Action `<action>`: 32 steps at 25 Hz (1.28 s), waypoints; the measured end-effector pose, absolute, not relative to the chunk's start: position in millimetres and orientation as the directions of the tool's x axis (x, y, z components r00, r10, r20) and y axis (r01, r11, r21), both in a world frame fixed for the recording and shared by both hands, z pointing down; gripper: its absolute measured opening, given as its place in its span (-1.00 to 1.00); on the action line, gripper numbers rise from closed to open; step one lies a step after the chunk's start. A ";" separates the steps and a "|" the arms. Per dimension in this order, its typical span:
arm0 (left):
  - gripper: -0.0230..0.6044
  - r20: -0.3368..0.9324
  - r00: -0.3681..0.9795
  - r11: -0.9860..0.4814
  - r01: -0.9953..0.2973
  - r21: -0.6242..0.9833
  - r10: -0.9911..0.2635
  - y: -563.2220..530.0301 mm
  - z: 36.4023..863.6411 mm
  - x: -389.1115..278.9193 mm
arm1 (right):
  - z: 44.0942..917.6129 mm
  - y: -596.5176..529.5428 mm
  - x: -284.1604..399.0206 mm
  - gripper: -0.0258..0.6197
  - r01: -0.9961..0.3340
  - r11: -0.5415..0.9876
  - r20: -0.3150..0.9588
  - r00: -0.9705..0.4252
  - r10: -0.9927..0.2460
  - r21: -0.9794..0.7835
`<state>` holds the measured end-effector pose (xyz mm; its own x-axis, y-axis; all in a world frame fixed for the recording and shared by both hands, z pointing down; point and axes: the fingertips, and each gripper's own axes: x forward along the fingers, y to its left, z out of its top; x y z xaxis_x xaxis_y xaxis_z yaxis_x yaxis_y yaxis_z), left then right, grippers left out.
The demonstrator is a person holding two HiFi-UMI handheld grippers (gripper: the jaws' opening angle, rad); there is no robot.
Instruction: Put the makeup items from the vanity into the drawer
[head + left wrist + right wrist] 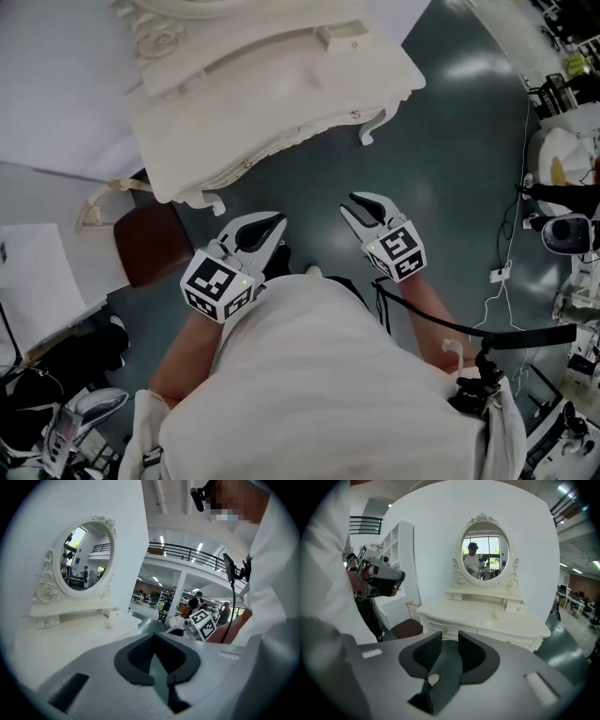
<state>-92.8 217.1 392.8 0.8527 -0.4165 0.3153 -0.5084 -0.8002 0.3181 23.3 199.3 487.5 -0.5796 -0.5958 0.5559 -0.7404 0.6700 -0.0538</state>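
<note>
The white vanity [272, 94] stands ahead of me, with an oval mirror [485, 550] on its raised back shelf. One small pale item [496, 615] lies on the top near a little drawer box [513, 607]; the front drawers [445, 631] are shut. Both grippers hang over the floor, short of the vanity and touching nothing. My left gripper [272, 225] has its jaws closed to a point with nothing in them. My right gripper [361, 204] shows a narrow gap between its pads [466, 648], and that gap is empty.
A brown-seated chair [150, 244] stands at the vanity's left front corner. Cables and equipment [562, 234] lie on the dark floor to the right. A white shelf unit [401, 555] stands left of the vanity. Bags and gear [66, 412] sit at my lower left.
</note>
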 end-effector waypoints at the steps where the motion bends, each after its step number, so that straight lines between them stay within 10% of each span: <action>1: -0.93 0.310 0.860 -0.808 -0.495 0.319 -0.405 199.8 393.1 -94.5 | 488.7 180.4 23.3 -0.62 -0.749 0.662 0.563 -0.564 -0.604 -0.040; 32: -0.93 0.381 0.724 -0.650 -0.687 0.324 -0.575 -66.0 395.1 -108.8 | 617.2 -190.0 54.6 -0.35 -0.712 0.695 0.740 -0.416 -0.528 0.095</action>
<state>-108.8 -66.0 395.1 0.7242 -0.5751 0.3806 -0.6869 -0.6503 0.3245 54.6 -190.0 617.2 -0.4162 -0.5278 0.7404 -0.7122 0.6955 0.0955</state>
